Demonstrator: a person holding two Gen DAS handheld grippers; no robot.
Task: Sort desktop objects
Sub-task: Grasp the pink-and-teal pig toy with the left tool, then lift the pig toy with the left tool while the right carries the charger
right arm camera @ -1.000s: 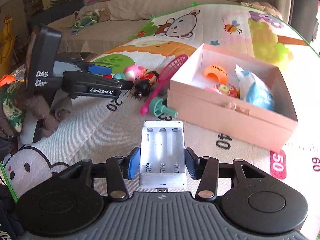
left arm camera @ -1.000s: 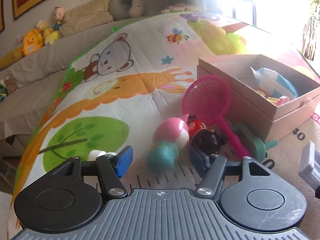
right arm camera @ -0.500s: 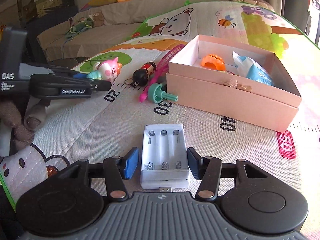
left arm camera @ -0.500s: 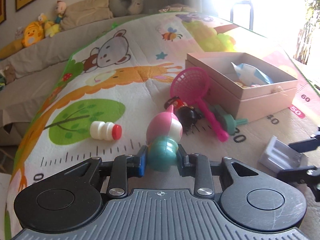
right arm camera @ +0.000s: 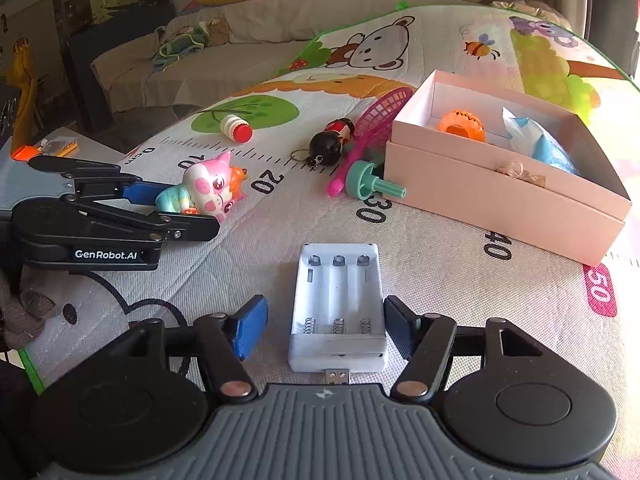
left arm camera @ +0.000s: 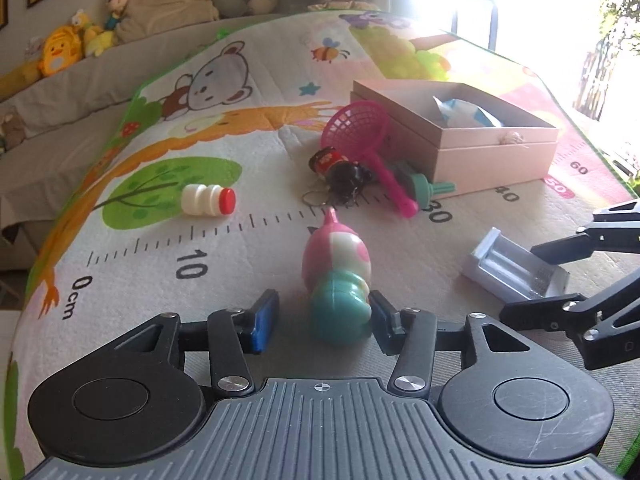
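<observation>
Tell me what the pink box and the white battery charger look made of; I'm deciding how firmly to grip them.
The pink box looks like matte paperboard: flat folded walls, sharp edges, no shine. The white battery charger appears to be hard moulded plastic with a slight sheen, with metal springs in its slots and a metal plug.

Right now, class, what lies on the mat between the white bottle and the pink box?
In the right wrist view, between white bottle and pink box: a doll keychain and pink net.
</observation>
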